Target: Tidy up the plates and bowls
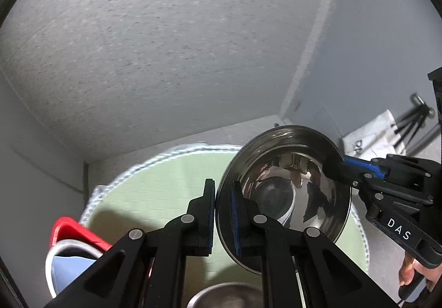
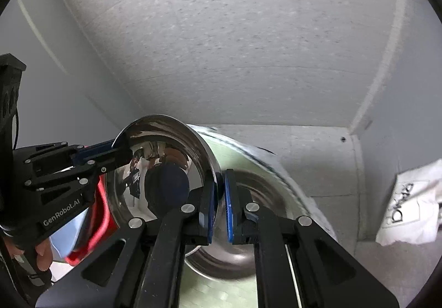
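Note:
A shiny steel bowl (image 1: 287, 192) is held tilted in the air above a round green mat (image 1: 171, 183). My left gripper (image 1: 222, 214) is shut on its near rim. My right gripper (image 1: 348, 167) enters from the right and grips the opposite rim. In the right wrist view the same bowl (image 2: 165, 169) shows, with my right gripper (image 2: 219, 205) shut on its rim and my left gripper (image 2: 121, 153) clamped on the far rim. A second steel bowl (image 2: 248, 214) lies on the mat (image 2: 221, 294) beneath; its rim (image 1: 226, 294) shows in the left wrist view.
A red and a white-rimmed blue dish (image 1: 71, 258) sit stacked at the mat's left edge. A white paper bag (image 2: 411, 203) lies on the floor to the right, near a tripod (image 1: 414, 120). Grey walls and a speckled surface rise behind.

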Demonstrator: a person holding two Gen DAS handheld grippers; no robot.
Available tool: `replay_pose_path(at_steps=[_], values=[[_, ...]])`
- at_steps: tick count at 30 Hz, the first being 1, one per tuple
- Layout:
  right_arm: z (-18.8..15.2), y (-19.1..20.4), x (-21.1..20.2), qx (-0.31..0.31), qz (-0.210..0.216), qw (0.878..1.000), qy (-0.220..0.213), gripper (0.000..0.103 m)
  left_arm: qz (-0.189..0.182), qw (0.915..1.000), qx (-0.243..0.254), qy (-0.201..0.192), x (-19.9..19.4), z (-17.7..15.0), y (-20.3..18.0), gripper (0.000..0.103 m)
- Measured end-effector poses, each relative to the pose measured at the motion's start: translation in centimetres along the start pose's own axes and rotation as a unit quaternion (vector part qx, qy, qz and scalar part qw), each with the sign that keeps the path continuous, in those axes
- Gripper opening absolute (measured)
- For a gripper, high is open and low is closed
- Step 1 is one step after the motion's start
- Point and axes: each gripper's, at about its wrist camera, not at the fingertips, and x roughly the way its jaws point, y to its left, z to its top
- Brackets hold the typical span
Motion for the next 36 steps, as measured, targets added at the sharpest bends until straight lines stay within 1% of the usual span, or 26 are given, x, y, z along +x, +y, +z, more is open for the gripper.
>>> replay_pose_path(at_steps=[2,6,11,12,18,24,28,31,33,34,35,36], values=[[-0.5,-1.4,-0.3,0.01,-0.008,1.0,0.002,0.007,-0.007,0.9999,0.006,0.008,0.5,-0.4,-1.1,0.007],[-1.5,-3.2,-0.1,0.022,-0.018,1.0,0.009,0.006,-0.007,0.9997,0.015,0.02,1.5,-0.9,-2.5,0.007],[-3.0,-4.5,0.1,0.029,-0.023,0.999,0.016,0.006,-0.006,0.9992,0.018,0.036,3.7,-0.2,-3.4,0.007],[-3.3,-4.8,0.2,0.03,-0.024,0.999,0.017,0.006,-0.004,0.9991,0.018,0.038,4.5,0.3,-4.2,0.007],[-4.5,-5.1,1.2,0.034,-0.026,0.999,0.027,0.007,0.0,0.9985,0.014,0.053,6.7,0.6,-5.1,0.007],[-4.7,-4.9,2.2,0.028,-0.039,0.998,0.028,0.007,0.005,0.9984,0.011,0.056,8.3,0.4,-5.1,0.008],[-4.8,-4.4,2.8,0.029,-0.05,0.998,0.026,0.01,0.006,0.9976,0.012,0.067,9.2,0.0,-5.1,0.008],[-5.0,-4.2,3.2,0.031,-0.055,0.998,0.026,0.01,0.007,0.9975,0.017,0.069,10.1,-0.2,-5.0,0.009],[-5.2,-4.0,3.2,0.03,-0.058,0.998,0.021,0.01,0.004,0.9976,0.02,0.066,10.1,-0.4,-5.0,0.011],[-5.2,-3.8,3.1,0.03,-0.062,0.998,0.015,0.01,0.002,0.9978,0.022,0.063,9.8,-0.4,-5.0,0.016],[-5.2,-3.7,3.0,0.031,-0.062,0.997,0.013,0.017,-0.001,0.998,0.021,0.06,9.6,-0.5,-4.9,0.021],[-5.2,-3.6,2.9,0.033,-0.063,0.997,0.012,0.022,-0.006,0.9981,0.019,0.059,9.3,-0.6,-4.8,0.023]])
